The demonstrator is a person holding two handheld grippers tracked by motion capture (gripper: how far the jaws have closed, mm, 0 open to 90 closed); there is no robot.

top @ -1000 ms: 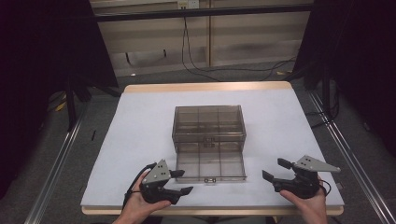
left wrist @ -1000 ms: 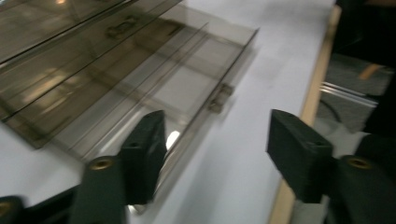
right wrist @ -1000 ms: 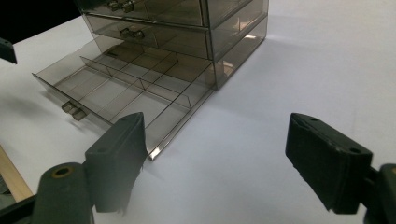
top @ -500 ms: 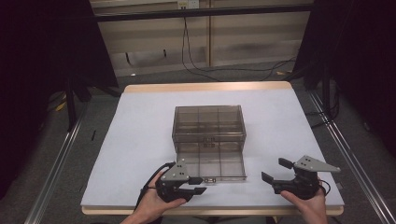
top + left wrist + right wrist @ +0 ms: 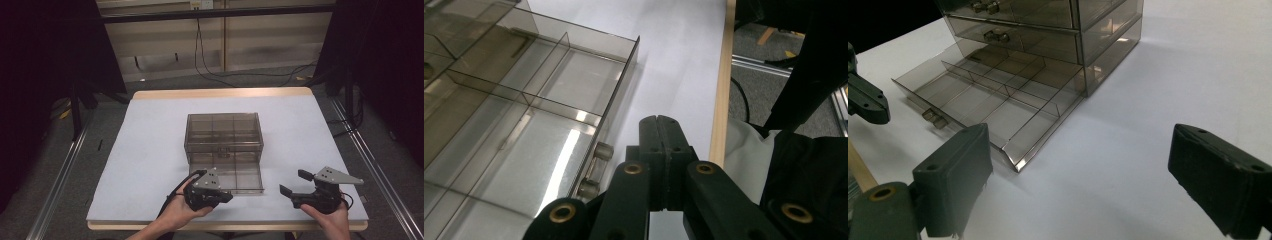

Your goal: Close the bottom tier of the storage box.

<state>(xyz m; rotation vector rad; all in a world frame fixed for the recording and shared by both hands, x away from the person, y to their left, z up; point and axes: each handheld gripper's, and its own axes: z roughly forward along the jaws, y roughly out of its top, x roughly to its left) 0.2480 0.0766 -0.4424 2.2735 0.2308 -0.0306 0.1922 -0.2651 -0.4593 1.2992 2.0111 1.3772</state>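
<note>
Hovering at the tabletop's (image 5: 150,150) near edge, the left gripper (image 5: 663,131), jaws pressed together, sits just beside the open drawer's (image 5: 235,176) front knob (image 5: 596,167), the right gripper (image 5: 292,184) spread wide near the near-right corner.

Drawer handle (image 5: 595,169): partly hidden behind the left gripper (image 5: 662,131), just beside its closed jaws.
Drawer (image 5: 524,125): cut off by the left gripper view's left and bottom edges.
Cabinet (image 5: 1058,25): top cut off in the right gripper view, beyond the right gripper (image 5: 1088,170).
Right gripper's jaws: bases run past the bottom edge.
</note>
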